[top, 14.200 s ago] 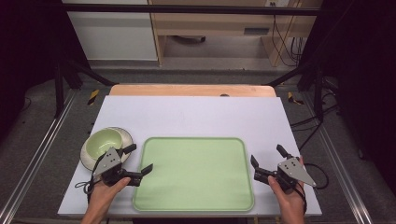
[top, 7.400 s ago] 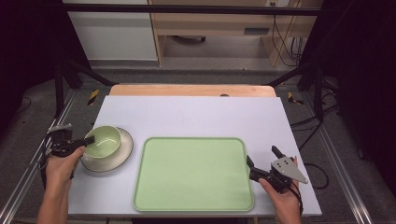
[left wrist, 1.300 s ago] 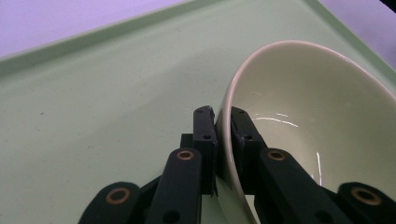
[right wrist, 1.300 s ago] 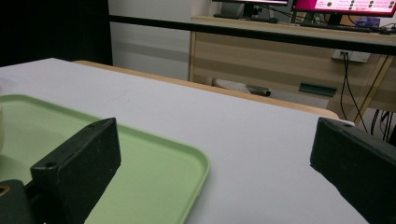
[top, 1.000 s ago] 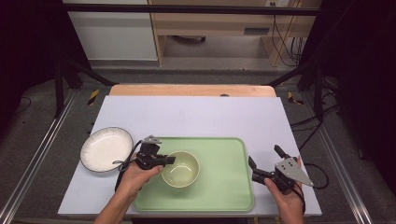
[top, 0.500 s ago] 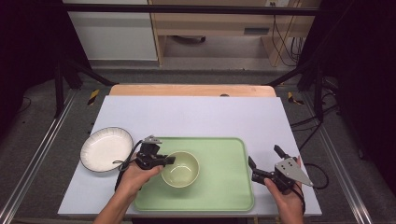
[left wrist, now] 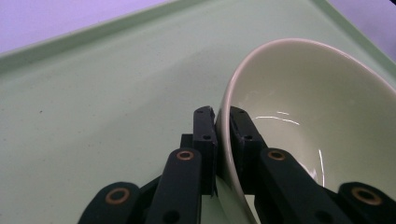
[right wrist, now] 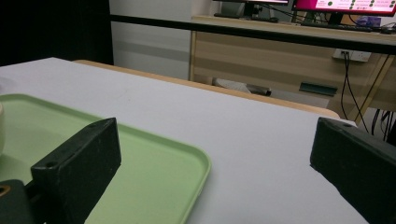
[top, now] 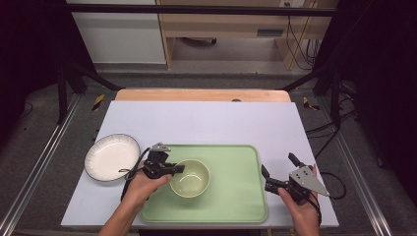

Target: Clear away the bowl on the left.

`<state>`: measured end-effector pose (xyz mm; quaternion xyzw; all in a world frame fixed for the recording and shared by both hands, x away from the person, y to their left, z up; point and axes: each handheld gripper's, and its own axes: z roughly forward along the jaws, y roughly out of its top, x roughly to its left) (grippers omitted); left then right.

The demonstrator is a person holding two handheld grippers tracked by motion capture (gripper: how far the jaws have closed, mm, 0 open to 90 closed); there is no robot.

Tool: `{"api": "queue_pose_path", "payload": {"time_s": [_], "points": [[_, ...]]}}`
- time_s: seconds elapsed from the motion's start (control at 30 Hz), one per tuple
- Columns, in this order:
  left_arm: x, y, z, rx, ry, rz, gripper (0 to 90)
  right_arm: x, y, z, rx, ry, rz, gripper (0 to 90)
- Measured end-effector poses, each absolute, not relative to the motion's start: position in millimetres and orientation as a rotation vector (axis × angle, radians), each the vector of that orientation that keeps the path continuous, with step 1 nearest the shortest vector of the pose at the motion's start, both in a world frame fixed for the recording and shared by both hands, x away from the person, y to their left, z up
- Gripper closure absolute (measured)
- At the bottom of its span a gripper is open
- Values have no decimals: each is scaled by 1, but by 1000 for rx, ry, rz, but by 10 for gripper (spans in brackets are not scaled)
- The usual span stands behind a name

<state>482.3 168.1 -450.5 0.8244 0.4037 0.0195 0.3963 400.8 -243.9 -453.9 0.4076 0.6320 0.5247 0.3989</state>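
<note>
A pale green bowl [top: 190, 178] sits on the green tray [top: 236, 196] toward its left half. My left gripper [top: 173, 169] is shut on the bowl's left rim. In the left gripper view the two black jaws pinch the bowl [left wrist: 308, 116] wall, one inside and one outside, at my left gripper [left wrist: 217, 116], with the tray [left wrist: 93, 116] beneath. My right gripper [top: 279, 171] stands open beside the tray's right edge, nothing between its fingers. The right gripper view shows its wide-apart jaws over the tray corner [right wrist: 177, 163] and the white table [right wrist: 261, 140].
A white plate [top: 111, 157] lies on the table left of the tray. The white tabletop [top: 221, 123] stretches bare behind the tray to a wooden strip [top: 201, 95] at the far edge. Cables and frame legs stand off the table at both sides.
Over the last second nothing visibly moved. Earlier the bowl sat on the white plate at the left; my left gripper took it and carried it onto the tray.
</note>
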Motion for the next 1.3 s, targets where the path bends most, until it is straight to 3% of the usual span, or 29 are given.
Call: {"api": "queue_pose_path", "payload": {"time_s": [0.1, 0.33, 1.03, 1.3], "points": [[482, 168, -450, 2085, 1021, 53, 822, 401, -244, -454, 1034, 1599, 1328, 21], [480, 167, -444, 2073, 991, 108, 715, 401, -244, -454, 1032, 1601, 1327, 21], [480, 170, -425, 1991, 917, 212, 255, 401, -244, -454, 1032, 1602, 1329, 20], [478, 171, -419, 1964, 861, 246, 154, 401, -244, -454, 1034, 1600, 1329, 20]]}}
